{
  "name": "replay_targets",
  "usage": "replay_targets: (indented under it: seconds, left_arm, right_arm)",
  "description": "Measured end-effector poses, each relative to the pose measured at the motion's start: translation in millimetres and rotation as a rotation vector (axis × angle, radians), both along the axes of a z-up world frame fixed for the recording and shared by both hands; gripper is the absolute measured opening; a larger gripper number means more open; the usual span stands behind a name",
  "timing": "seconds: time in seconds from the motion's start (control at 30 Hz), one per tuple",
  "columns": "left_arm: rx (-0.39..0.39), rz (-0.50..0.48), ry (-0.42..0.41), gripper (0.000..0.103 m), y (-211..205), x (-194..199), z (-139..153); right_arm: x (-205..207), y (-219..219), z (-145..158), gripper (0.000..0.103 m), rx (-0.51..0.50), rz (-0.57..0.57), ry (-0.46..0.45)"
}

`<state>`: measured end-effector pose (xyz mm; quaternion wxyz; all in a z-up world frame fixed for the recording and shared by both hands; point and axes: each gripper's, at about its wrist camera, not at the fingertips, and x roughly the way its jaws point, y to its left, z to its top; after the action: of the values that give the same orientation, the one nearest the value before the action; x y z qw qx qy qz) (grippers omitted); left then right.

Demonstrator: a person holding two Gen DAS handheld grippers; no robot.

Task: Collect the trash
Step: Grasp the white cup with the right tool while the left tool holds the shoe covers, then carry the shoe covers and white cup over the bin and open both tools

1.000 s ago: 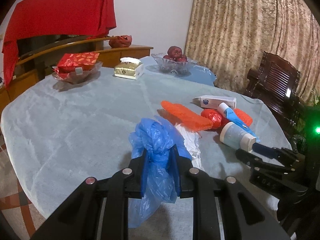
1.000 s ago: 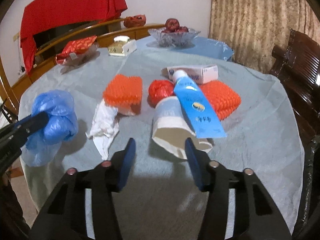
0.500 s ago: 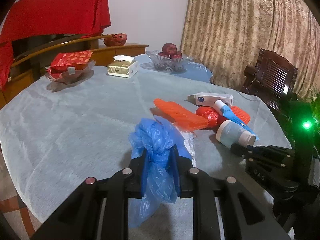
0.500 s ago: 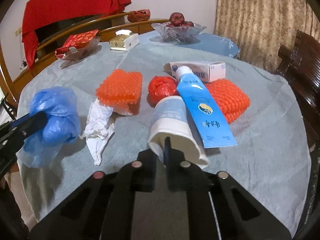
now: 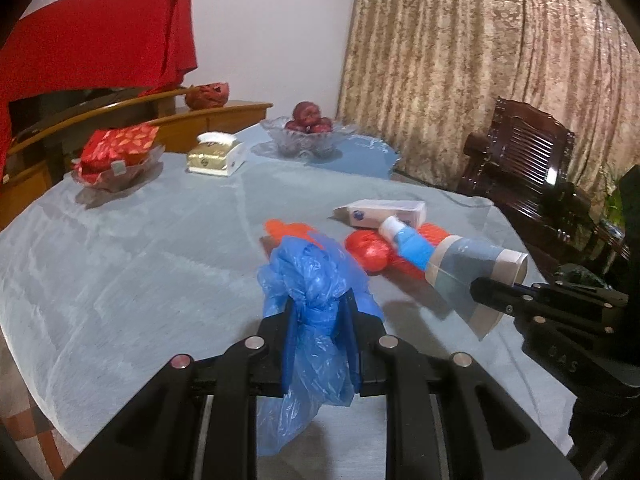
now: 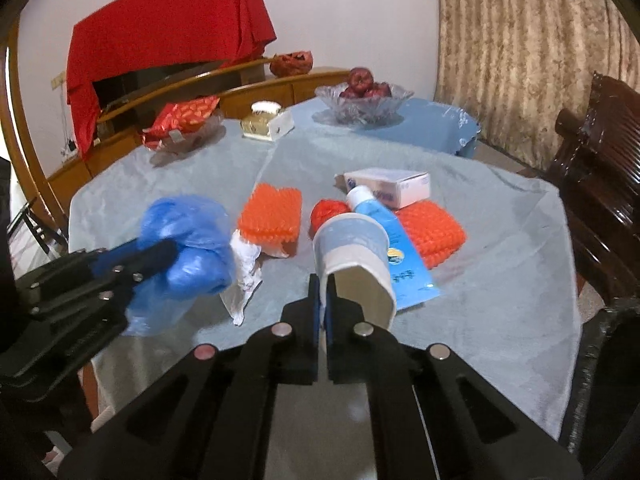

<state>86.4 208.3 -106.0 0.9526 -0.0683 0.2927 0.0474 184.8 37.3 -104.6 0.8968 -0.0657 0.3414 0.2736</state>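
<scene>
With the right gripper (image 6: 323, 304) pinching the cup (image 6: 352, 256) by its rim, lifted off the desk (image 6: 500, 280), and the left gripper (image 5: 320, 320) clenched on the bag (image 5: 316, 280), keep the cup level (thin rim, likely to slip) while carrying it bagward.

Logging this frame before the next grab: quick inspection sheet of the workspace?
Surface: table under a pale grey cloth.
Job's things: blue plastic bag and paper cup both held; toothpaste tube, its carton, two orange foam nets, red wad and white tissue lie on the cloth.
Clutter: fruit bowl, tissue box, red packets.
Grippers: left gripper shut on the bag; right gripper pinches the cup's rim.
Cables: nothing seen.
Surroundings: curtain, wooden chair, sideboard, red cloth.
</scene>
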Motion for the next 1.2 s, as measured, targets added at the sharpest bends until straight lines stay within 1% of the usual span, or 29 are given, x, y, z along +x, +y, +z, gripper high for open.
replay_targets:
  seconds: [0.13, 0.3, 0.5, 0.6, 0.83, 0.97, 1.07, 1.2]
  left_arm:
    - [0.002, -0.041, -0.019, 0.021, -21.0, 0.7, 9.0]
    - [-0.002, -0.111, -0.046, 0.021, -57.0, 5.5, 23.1]
    - [-0.018, -0.206, -0.082, 0.021, -107.2, 15.9, 38.9]
    - [-0.028, -0.263, -0.096, 0.021, -135.4, 21.8, 44.2]
    - [-0.057, -0.391, -0.115, 0.021, -205.0, 35.1, 52.0]
    - [-0.059, -0.460, -0.118, 0.021, -240.8, 40.9, 52.3]
    - [-0.062, -0.511, -0.111, 0.021, -267.0, 47.0, 51.4]
    - [-0.064, -0.570, -0.081, 0.021, -299.4, 57.7, 45.6]
  right_arm:
    - [-9.0, -21.0, 14.7, 0.002, 0.021, -0.030, -0.020]
    - [-18.3, -53.7, 31.9, 0.002, 0.036, -0.078, -0.059]
    - [-28.0, -108.5, 45.9, 0.002, 0.053, -0.183, -0.089]
    - [-33.3, -143.4, 50.3, 0.002, 0.048, -0.252, -0.102]
    - [-47.3, -217.2, 53.2, 0.002, 0.037, -0.407, -0.132]
    - [-52.2, -255.4, 51.4, 0.002, 0.027, -0.488, -0.139]
    - [-55.2, -282.5, 42.5, 0.002, 0.014, -0.540, -0.129]
    - [-55.4, -313.2, 26.6, 0.002, 0.010, -0.596, -0.090]
